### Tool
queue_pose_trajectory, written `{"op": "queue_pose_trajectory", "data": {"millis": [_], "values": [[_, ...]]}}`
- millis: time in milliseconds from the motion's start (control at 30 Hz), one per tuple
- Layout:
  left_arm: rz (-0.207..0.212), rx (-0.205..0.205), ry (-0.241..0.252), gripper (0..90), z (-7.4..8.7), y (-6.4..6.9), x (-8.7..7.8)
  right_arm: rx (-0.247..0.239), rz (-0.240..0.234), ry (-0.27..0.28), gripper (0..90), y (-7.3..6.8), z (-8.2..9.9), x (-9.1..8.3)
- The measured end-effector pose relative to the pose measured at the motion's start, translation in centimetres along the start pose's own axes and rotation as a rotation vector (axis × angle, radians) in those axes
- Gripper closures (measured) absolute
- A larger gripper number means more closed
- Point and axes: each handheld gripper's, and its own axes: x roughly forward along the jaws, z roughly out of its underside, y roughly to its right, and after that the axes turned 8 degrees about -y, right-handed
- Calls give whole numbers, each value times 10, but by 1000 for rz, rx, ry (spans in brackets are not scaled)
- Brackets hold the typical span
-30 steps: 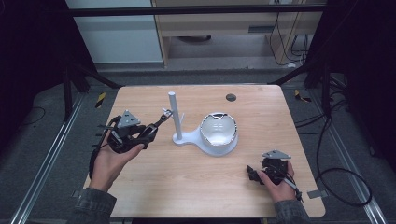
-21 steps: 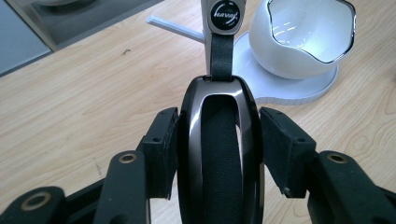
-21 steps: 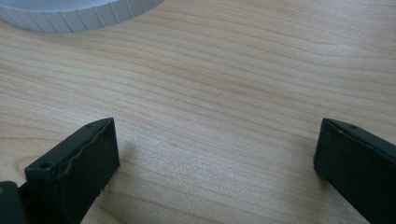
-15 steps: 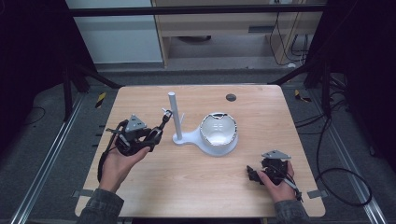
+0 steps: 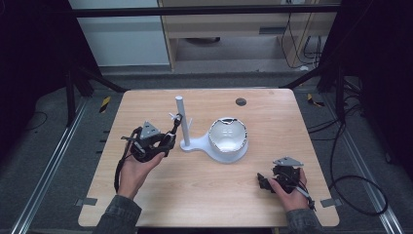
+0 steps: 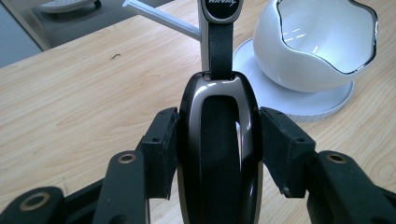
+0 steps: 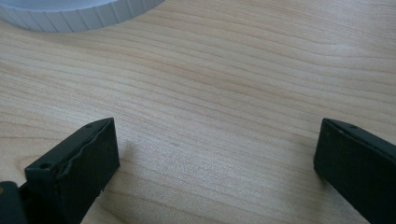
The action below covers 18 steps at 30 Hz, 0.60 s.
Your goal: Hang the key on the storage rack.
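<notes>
Headphones sit in the left gripper in the high view, just beside the white stand and near the white bowl, while the right gripper rests low on the table, well apart from them. Left gripper view shows both pads pressed on the glossy black earcup, its band rising in front of the post. Right gripper view shows the jaws wide apart over bare wood, holding nothing.
</notes>
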Motion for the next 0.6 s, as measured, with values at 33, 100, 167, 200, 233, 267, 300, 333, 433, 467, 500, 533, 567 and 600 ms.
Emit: {"op": "queue_pose_trajectory", "data": {"millis": [33,100,167,200,233,267,300,333,433,467,500,533,567,600], "values": [[3,0,0,488,0,0,2,0,0,0,5,0,0,0],[1,3,1,488,1,0,3,0,0,0,5,0,0,0],[1,-1,2,488,1,0,5,0,0,0,5,0,0,0],[2,-1,5,488,1,0,6,0,0,0,5,0,0,0],[1,2,6,488,1,0,7,0,0,0,5,0,0,0],[-1,-2,7,488,1,0,8,0,0,0,5,0,0,0],[-2,-1,9,488,1,0,9,0,0,0,5,0,0,0],[0,-4,12,488,1,-1,11,0,0,0,5,0,0,0],[2,-9,21,488,2,-1,16,0,0,0,5,0,0,0],[0,-10,25,488,3,0,18,0,0,0,5,0,0,0],[3,-9,29,488,4,0,20,0,0,0,5,0,0,0],[5,-14,37,488,4,1,23,0,0,0,5,0,0,0],[5,-14,37,488,4,1,23,1,0,0,5,0,0,0],[0,-12,36,488,4,1,24,0,0,0,5,0,0,0]]}}
